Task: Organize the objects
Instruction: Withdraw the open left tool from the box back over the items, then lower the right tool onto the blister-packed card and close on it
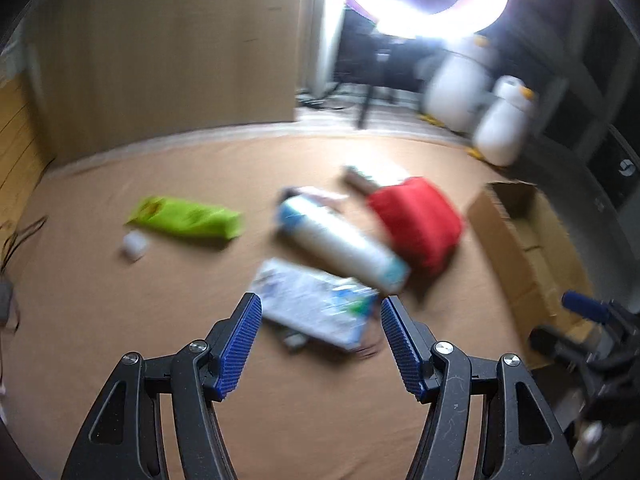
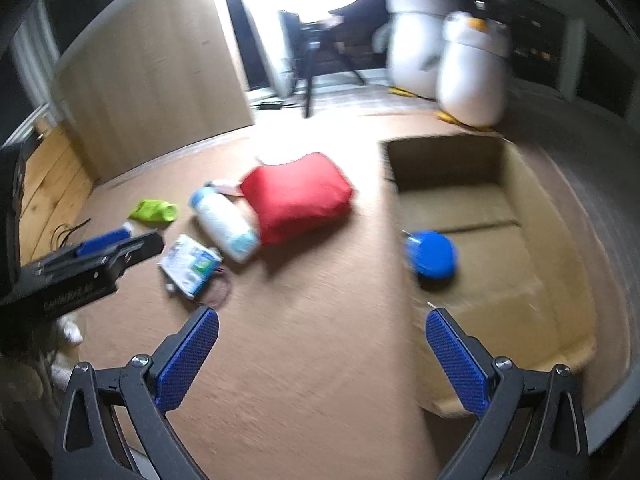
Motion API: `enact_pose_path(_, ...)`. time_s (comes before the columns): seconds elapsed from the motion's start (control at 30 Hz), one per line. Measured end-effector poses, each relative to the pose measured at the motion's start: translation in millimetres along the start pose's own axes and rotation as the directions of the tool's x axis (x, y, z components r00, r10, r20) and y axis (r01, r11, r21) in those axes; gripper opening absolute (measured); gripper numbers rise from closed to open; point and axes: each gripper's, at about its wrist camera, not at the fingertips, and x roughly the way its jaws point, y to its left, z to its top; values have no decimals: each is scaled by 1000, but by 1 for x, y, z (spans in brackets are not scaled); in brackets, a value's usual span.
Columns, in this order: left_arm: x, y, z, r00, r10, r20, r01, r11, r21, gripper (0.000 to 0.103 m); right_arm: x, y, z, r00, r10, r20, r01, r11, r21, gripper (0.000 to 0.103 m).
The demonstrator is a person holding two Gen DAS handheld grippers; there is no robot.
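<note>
Both views are motion-blurred. My left gripper (image 1: 321,312) is open and empty, just short of a flat white printed packet (image 1: 316,304). Beyond it lie a white cylinder with blue ends (image 1: 344,244), a red pouch (image 1: 416,220), a green bag (image 1: 188,218) and a small white cap (image 1: 134,244). My right gripper (image 2: 322,324) is open and empty near the open cardboard box (image 2: 448,160). A blue round object (image 2: 431,254) sits at the box's left wall. The red pouch (image 2: 298,194), cylinder (image 2: 226,224), packet (image 2: 190,264) and green bag (image 2: 154,210) lie left of the box.
All lies on a brown surface (image 2: 312,360). Two white penguin figures (image 2: 472,68) stand behind the box, a ring light on a tripod (image 2: 308,80) beyond. A wooden panel (image 1: 160,60) stands at the back left. Cables (image 1: 20,236) lie at the left edge. A dark hair tie (image 2: 218,292) lies by the packet.
</note>
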Motion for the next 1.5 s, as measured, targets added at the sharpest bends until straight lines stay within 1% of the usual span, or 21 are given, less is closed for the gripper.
enact_pose_path(0.1, -4, 33, -12, 999, 33, -10, -33, 998, -44, 66, 16, 21, 15, 998, 62, -24, -63, 997, -46, 97)
enact_pose_path(0.17, -6, 49, -18, 999, 49, -17, -50, 996, -68, 66, 30, 35, 26, 993, 103, -56, -107, 992, -64, 89)
enact_pose_path(0.23, -8, 65, -25, 998, 58, -25, -61, 994, -95, 66, 43, 48, 34, 983, 161, -92, -167, 984, -68, 84)
enact_pose_path(0.33, -10, 82, -34, 997, 70, -33, -74, 990, -121, 66, 68, 70, 46, 965, 212, -153, -227, 970, -83, 78)
enact_pose_path(0.43, -12, 94, -41, 996, 77, -39, -82, 987, -140, 66, 100, 88, 56, 937, 257, -236, -281, 957, -72, 75)
enact_pose_path(0.5, -13, 100, -45, 996, 80, -44, -86, 985, -151, 66, 118, 96, 60, 916, 286, -281, -313, 948, -58, 71)
enact_pose_path(0.57, -14, 106, -50, 995, 83, -48, -90, 983, -161, 66, 131, 102, 64, 908, 286, -306, -315, 948, -49, 68)
enact_pose_path(0.63, -15, 112, -54, 995, 84, -52, -91, 981, -172, 66, 145, 107, 67, 904, 278, -325, -309, 950, -45, 68)
enact_pose_path(0.77, -16, 119, -57, 995, 82, -53, -91, 979, -183, 66, 156, 116, 70, 901, 262, -345, -301, 952, -62, 67)
enact_pose_path(0.93, -12, 120, -55, 996, 70, -54, -79, 979, -187, 66, 168, 119, 70, 882, 272, -386, -312, 949, -45, 67)
enact_pose_path(1.07, -8, 120, -54, 996, 64, -58, -73, 981, -181, 66, 174, 121, 69, 886, 246, -392, -288, 956, -50, 67)
enact_pose_path(1.1, -7, 121, -54, 996, 64, -59, -73, 981, -182, 66, 174, 121, 69, 881, 256, -397, -295, 955, -39, 67)
enact_pose_path(1.17, -5, 122, -54, 996, 63, -62, -73, 979, -188, 66, 174, 121, 68, 871, 275, -408, -313, 949, -27, 61)
enact_pose_path(1.43, -1, 127, -53, 996, 61, -65, -73, 978, -196, 66, 174, 135, 65, 850, 317, -420, -356, 935, -14, 60)
enact_pose_path(1.5, -1, 128, -54, 996, 63, -66, -75, 977, -198, 66, 175, 141, 64, 841, 326, -431, -368, 930, -16, 60)
